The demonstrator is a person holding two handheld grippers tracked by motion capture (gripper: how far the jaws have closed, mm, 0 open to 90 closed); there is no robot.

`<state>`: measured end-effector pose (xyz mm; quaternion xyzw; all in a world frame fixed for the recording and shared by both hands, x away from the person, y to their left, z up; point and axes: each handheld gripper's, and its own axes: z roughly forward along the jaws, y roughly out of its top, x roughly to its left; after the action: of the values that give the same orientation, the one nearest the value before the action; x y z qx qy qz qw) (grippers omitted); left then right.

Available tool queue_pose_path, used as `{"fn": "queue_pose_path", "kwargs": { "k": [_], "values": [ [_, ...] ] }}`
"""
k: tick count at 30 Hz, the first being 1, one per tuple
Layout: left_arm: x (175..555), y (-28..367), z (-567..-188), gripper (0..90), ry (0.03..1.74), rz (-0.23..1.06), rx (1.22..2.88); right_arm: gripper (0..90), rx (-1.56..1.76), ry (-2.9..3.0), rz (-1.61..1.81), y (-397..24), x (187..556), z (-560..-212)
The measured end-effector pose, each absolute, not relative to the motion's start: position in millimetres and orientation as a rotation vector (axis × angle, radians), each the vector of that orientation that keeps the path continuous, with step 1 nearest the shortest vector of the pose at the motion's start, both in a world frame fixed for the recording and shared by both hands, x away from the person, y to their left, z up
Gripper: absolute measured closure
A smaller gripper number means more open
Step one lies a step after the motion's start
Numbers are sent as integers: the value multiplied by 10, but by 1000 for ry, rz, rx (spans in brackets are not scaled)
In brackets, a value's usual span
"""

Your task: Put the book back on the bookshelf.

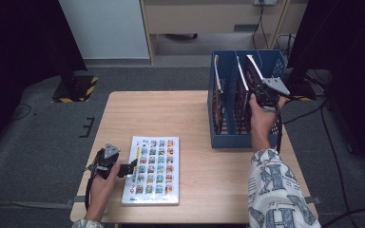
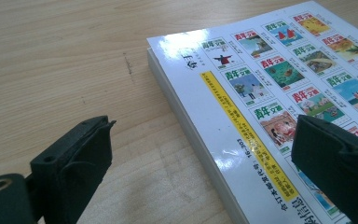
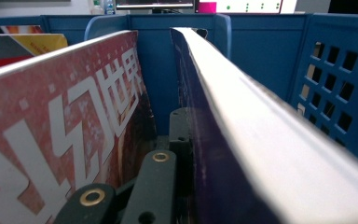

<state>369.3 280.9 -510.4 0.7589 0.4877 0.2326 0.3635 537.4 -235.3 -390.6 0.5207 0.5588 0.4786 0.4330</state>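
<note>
A white magazine [image 1: 153,169] with rows of small cover pictures lies flat near the table's front left. My left gripper [image 1: 131,167] is open at its left edge. In the left gripper view the magazine [image 2: 270,93] lies between the two jaws of my left gripper [image 2: 203,125]: one jaw stands over the bare wood, the other over the cover. My right gripper [image 1: 260,96] reaches into the blue file rack [image 1: 233,140] and is shut on an upright purple-covered magazine [image 3: 200,168]. Its one visible jaw presses the purple cover. A red magazine [image 3: 65,126] leans just left of my right gripper [image 3: 191,128].
The rack [image 3: 270,51] stands at the table's right rear, with further magazines [image 1: 217,83] in its left compartments. The wooden tabletop [image 1: 171,114] lies bare between the flat magazine and the rack. Black stands and cables lie on the floor around the table.
</note>
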Motion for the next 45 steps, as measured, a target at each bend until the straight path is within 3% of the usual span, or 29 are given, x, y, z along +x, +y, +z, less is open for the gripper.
{"fn": "queue_pose_path", "kwargs": {
  "k": [11, 31, 45],
  "values": [
    [3694, 2812, -5101, 45, 1256, 600, 1952, 804, 1269, 1417, 1216, -2251, 5330, -3931],
    [3688, 2806, -5093, 45, 1255, 613, 1959, 453, 1253, 1486, 1207, -2257, 4978, -3980],
    [3682, 2805, -5087, 45, 1258, 616, 1959, 342, 1225, 1581, 1202, -2297, 4600, -4167]
  ]
}}
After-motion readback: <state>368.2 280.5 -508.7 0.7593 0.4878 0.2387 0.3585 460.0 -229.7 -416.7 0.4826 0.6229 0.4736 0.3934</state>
